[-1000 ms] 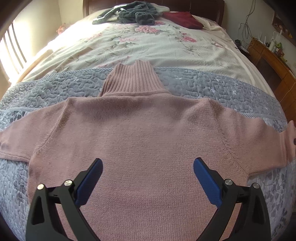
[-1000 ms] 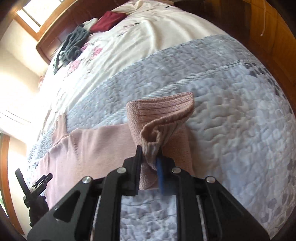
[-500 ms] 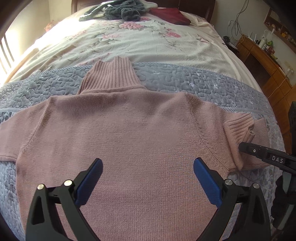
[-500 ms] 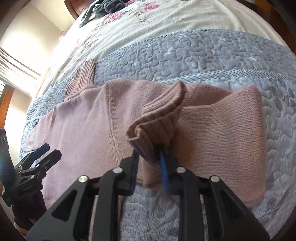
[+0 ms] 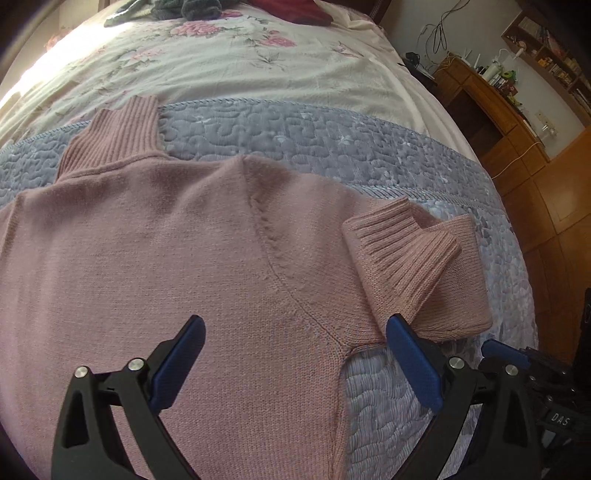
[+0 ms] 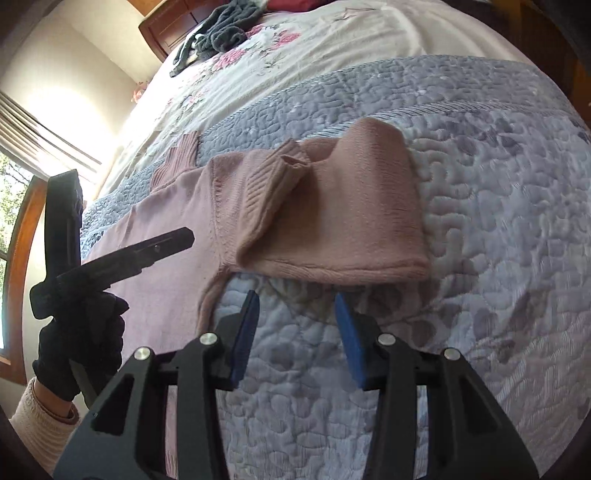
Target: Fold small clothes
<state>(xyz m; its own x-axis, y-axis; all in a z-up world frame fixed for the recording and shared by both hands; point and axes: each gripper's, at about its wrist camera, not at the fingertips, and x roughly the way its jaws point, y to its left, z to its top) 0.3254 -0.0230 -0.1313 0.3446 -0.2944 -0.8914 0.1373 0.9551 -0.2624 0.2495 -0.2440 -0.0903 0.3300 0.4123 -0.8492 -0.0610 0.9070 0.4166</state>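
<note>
A pink knit turtleneck sweater lies flat on the grey quilted blanket, collar pointing away. Its right sleeve is folded back on itself, the ribbed cuff resting loosely on top near the shoulder seam. My left gripper hovers open over the sweater's lower right body, nothing between its blue pads. My right gripper stands open just short of the folded sleeve, over bare blanket, holding nothing. In the right wrist view a gloved hand holds the left gripper above the sweater.
A floral cream bedspread covers the far bed, with a grey garment and a dark red one near the wooden headboard. A wooden dresser with clutter stands off the right side. A bright window lies to the left.
My right gripper carried the cuff inward over the sleeve, then opened and let it go, pulling back toward me. My left gripper shifted right along the sweater, staying open.
</note>
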